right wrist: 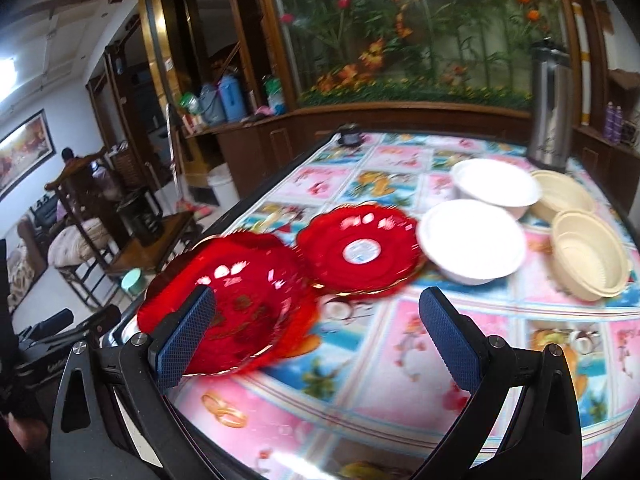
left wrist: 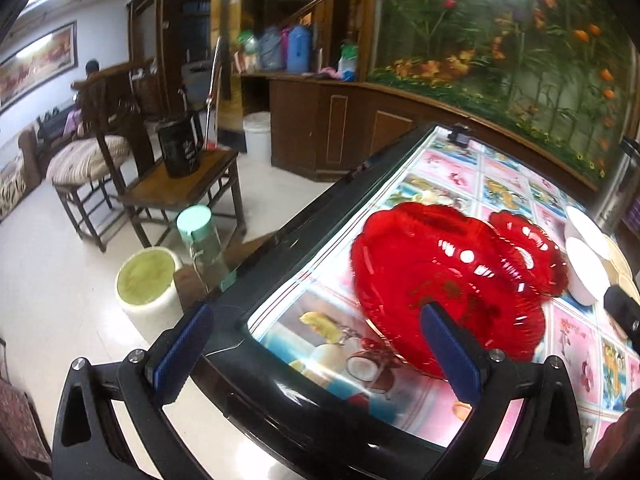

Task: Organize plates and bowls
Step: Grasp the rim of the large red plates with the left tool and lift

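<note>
Two red scalloped plates lie on the patterned table. The near red plate (left wrist: 440,280) (right wrist: 236,300) lies by the table's left edge, the far red plate (left wrist: 532,256) (right wrist: 360,252) beside it. Two white bowls (right wrist: 472,240) (right wrist: 496,184) and two cream bowls (right wrist: 588,252) (right wrist: 560,196) stand to the right. The white bowls show at the right edge of the left wrist view (left wrist: 586,272). My left gripper (left wrist: 316,348) is open, its right finger over the near plate's rim. My right gripper (right wrist: 316,332) is open and empty above the table, its left finger over the near plate.
A steel thermos (right wrist: 550,108) stands at the back right of the table (right wrist: 360,380). A small dark object (right wrist: 350,134) sits at the far edge. Left of the table are wooden chairs (left wrist: 180,188), a green-lidded bottle (left wrist: 198,236) and a white stool (left wrist: 148,284).
</note>
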A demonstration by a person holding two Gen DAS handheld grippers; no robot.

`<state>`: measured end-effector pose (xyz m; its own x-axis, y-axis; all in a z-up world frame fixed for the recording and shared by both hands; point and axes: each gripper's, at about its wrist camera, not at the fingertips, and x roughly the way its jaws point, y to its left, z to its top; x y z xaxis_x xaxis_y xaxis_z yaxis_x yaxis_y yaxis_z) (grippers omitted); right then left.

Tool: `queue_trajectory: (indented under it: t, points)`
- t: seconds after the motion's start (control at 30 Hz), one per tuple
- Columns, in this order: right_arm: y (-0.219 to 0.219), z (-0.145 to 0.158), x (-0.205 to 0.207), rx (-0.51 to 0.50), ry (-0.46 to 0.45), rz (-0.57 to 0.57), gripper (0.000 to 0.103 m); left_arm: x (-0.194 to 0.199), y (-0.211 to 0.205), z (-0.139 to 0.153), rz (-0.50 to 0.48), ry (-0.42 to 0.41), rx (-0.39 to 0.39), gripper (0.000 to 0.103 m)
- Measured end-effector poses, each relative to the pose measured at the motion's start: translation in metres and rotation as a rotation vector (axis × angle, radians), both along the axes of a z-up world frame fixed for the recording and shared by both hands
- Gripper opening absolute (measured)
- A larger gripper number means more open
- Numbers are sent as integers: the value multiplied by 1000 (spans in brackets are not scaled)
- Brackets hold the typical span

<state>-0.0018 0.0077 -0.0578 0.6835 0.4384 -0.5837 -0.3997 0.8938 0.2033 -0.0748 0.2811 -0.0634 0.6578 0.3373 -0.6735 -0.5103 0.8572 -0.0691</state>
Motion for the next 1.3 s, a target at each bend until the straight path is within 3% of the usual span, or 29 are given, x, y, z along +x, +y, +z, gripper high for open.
queue_trajectory:
  t: [0.27, 1.3]
  points:
    - [25, -9, -2, -27, 15, 48, 103, -3, 1, -2, -9, -2, 48, 103]
    - [57, -33, 26, -61, 103, 58, 103, 13, 3, -9, 3, 42, 9, 103]
